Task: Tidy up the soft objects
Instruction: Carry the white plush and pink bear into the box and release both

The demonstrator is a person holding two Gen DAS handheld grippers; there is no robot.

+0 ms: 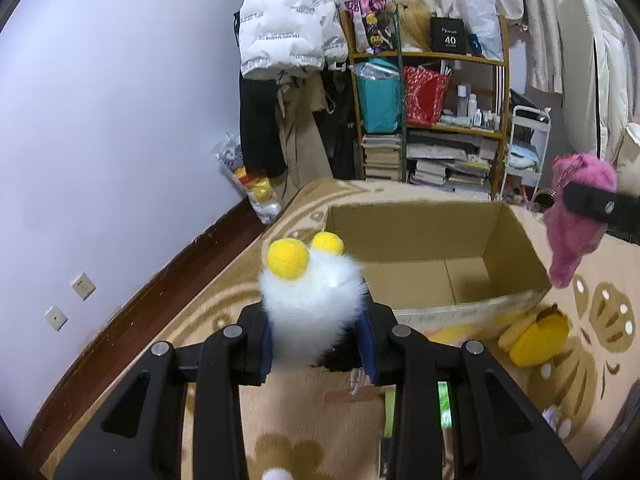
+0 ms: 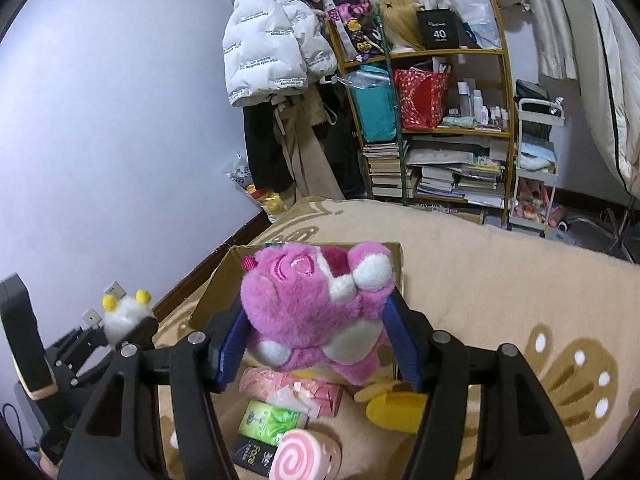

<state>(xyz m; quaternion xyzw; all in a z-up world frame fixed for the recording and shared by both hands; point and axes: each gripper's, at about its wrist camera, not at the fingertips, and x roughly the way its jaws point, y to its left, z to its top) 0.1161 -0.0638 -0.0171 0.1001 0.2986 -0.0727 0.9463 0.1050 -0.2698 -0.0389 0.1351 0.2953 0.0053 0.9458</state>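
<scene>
My left gripper (image 1: 316, 340) is shut on a fluffy white toy with two yellow balls (image 1: 310, 292), held above the blanket just before an open cardboard box (image 1: 420, 236). The same white toy (image 2: 124, 316) shows at the left of the right wrist view. My right gripper (image 2: 316, 344) is shut on a pink plush bear (image 2: 316, 300), its blue pads pressed into both sides. The bear hangs in front of the box (image 2: 218, 276), which it mostly hides. From the left wrist view the pink bear (image 1: 576, 216) is seen at the right, above the box's right edge.
On the beige patterned blanket (image 2: 500, 280) below lie a pink swirl roll cushion (image 2: 302, 456), a green tissue pack (image 2: 268, 420), a pink pack (image 2: 296, 388) and a yellow plush (image 2: 396, 408). A crowded wooden shelf (image 1: 436, 92), hanging coats and a white trolley (image 2: 536, 168) stand behind.
</scene>
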